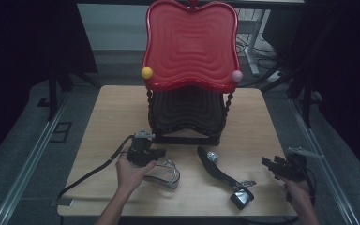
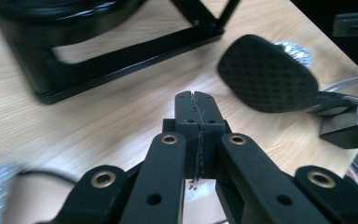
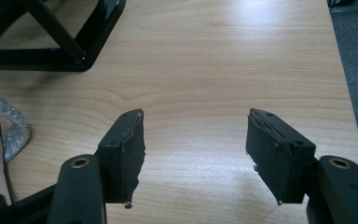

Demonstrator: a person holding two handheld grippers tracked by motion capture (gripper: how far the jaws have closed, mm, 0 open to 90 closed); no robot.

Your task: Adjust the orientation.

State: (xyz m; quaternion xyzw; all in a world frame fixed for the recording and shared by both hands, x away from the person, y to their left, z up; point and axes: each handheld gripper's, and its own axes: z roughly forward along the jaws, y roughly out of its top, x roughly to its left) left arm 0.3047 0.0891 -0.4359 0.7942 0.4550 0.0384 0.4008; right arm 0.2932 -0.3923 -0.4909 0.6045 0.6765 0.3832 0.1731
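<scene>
I have the left gripper (image 1: 161,152) clenched tight with nothing in it; in the left gripper view (image 2: 196,116) the two pads meet along a thin seam over bare wood. Just below it at about 5 o'clock on the table (image 1: 117,110) lies one sandal (image 1: 163,176), a pale sole with a silvery strap, touching my left hand (image 1: 130,173). The other sandal (image 1: 225,176) lies black sole up at 3 o'clock of that gripper, between the hands, its long axis running from 11 o'clock near the stand (image 1: 186,119) down to 5 o'clock at the heel. In the left gripper view its toe (image 2: 266,74) sits at about 1 o'clock, near but apart. The right gripper (image 1: 272,165) is released, jaws wide over empty wood (image 3: 193,140). I judge it slightly closer to the heel end, the left closer to the toe.
</scene>
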